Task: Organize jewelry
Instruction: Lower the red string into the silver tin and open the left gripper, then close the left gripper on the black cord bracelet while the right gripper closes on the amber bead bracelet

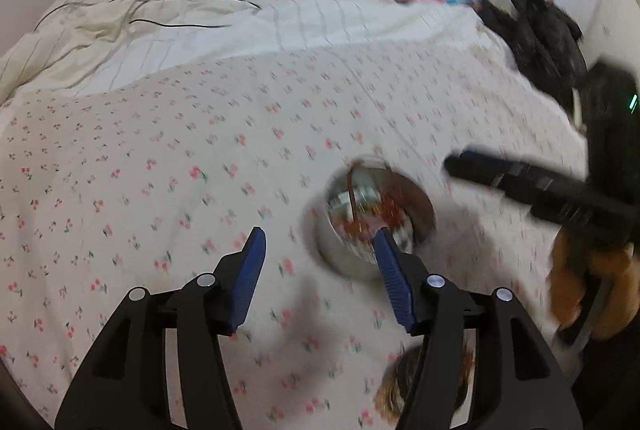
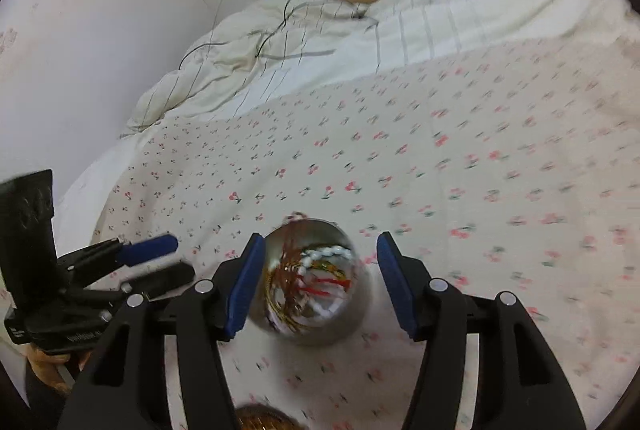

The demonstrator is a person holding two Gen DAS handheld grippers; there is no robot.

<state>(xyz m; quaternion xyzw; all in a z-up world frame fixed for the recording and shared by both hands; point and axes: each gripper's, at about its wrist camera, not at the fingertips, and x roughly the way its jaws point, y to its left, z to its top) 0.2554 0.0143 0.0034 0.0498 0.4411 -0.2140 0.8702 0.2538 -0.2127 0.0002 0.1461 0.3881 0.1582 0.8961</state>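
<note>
A shiny metal bowl (image 1: 344, 254) sits on the cherry-print bedsheet. It holds tangled jewelry (image 2: 316, 278): a white bead string, red cords and gold-brown chains. My left gripper (image 1: 320, 238) is open and empty, its right finger in front of the bowl's near rim. My right gripper (image 2: 320, 242) is open and empty, with the bowl (image 2: 356, 322) lying between and just beyond its fingers. The right gripper also shows in the left wrist view (image 1: 480, 170), to the right of the bowl. The left gripper shows in the right wrist view (image 2: 160, 258), to the left of the bowl.
A brown-gold round thing (image 1: 394, 390) lies on the sheet near the bottom edge, also in the right wrist view (image 2: 260, 420). A rumpled white duvet (image 1: 160, 26) with dark cables lies at the back. Black clothing (image 1: 540, 34) is heaped at the far right.
</note>
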